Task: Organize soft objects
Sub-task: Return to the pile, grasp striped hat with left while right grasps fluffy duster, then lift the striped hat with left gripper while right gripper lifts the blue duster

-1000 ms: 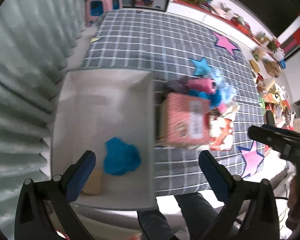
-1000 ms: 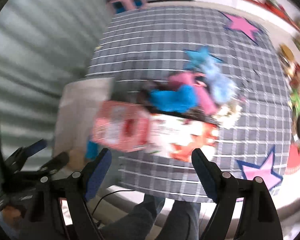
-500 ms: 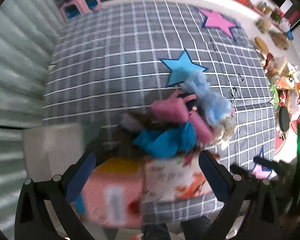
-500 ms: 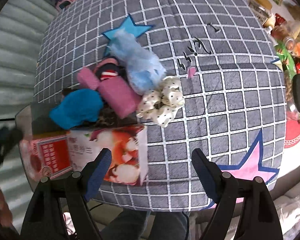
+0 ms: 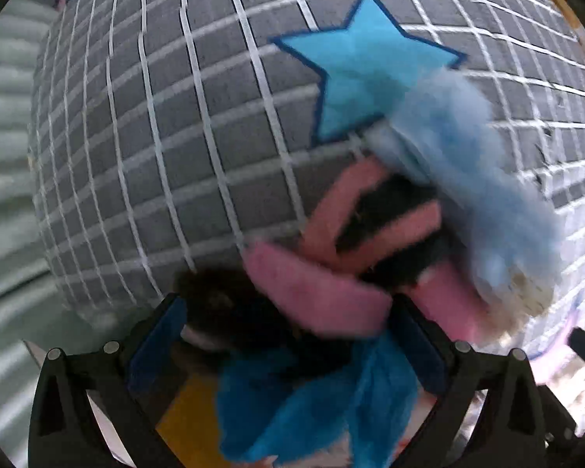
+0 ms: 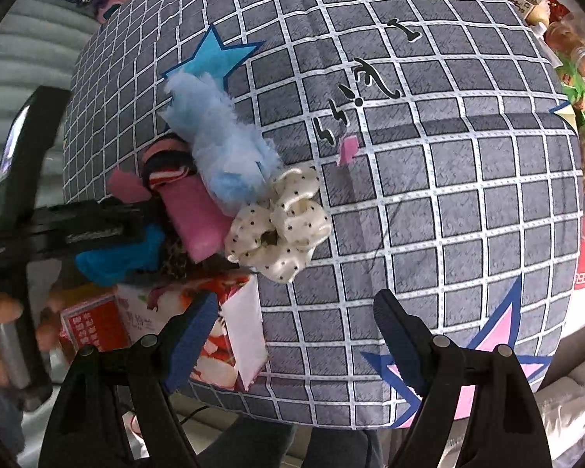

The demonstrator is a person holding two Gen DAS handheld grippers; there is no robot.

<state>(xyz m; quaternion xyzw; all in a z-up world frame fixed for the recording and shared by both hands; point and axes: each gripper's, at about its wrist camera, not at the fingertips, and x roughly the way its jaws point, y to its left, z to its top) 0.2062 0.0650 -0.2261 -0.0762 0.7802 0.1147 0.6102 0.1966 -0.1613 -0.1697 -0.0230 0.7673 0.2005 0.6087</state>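
A pile of soft things lies on the grey checked cloth [image 6: 429,179]: a fluffy light-blue piece [image 6: 222,144], a pink roll [image 6: 195,210], a dotted cream scrunchie [image 6: 284,230], a bright blue plush [image 6: 117,257] and a dark striped piece [image 6: 167,167]. My left gripper [image 5: 288,347] is open and low over the pile, its fingers either side of a pink piece [image 5: 316,292] and the blue plush [image 5: 316,401]; it also shows in the right wrist view [image 6: 89,222]. My right gripper [image 6: 296,335] is open and empty, just in front of the scrunchie.
A red-and-white printed box [image 6: 222,323] lies at the table's near edge, beside a red box [image 6: 89,327]. Bottles and jars [image 6: 577,62] stand beyond the table at the far right. A blue star patch [image 5: 362,66] lies behind the pile.
My left gripper has swung from the white tray over to the pile and dropped close onto it. My right gripper has moved forward and right, toward the scrunchie.
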